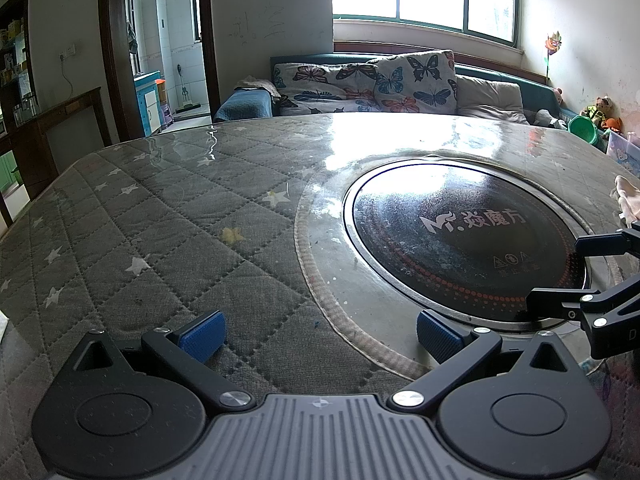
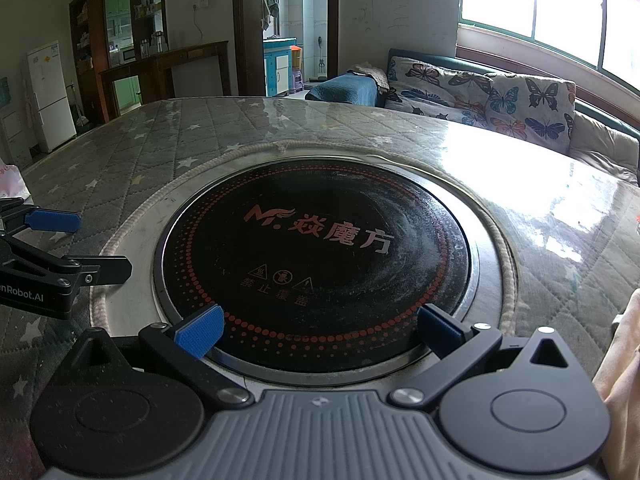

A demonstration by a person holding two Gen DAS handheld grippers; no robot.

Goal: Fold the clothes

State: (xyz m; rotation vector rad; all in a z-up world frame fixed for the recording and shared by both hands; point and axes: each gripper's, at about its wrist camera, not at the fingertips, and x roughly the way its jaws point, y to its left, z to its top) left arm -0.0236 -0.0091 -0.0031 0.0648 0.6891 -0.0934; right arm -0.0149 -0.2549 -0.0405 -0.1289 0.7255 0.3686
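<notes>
My left gripper (image 1: 320,332) is open and empty, low over the grey quilted star-pattern table cover (image 1: 160,220). My right gripper (image 2: 320,330) is open and empty over the near rim of the black round cooktop (image 2: 320,256). A pale cream garment shows only as a sliver at the right edge of the left wrist view (image 1: 628,200) and at the lower right edge of the right wrist view (image 2: 624,368). The right gripper appears from the side in the left wrist view (image 1: 560,272), and the left gripper from the side in the right wrist view (image 2: 92,244).
The cooktop (image 1: 468,240) is set in the round table under a glossy clear cover (image 2: 540,184). A sofa with butterfly cushions (image 1: 400,84) stands behind the table below a window. A fridge (image 2: 48,96) and dark shelves (image 2: 120,32) stand at far left.
</notes>
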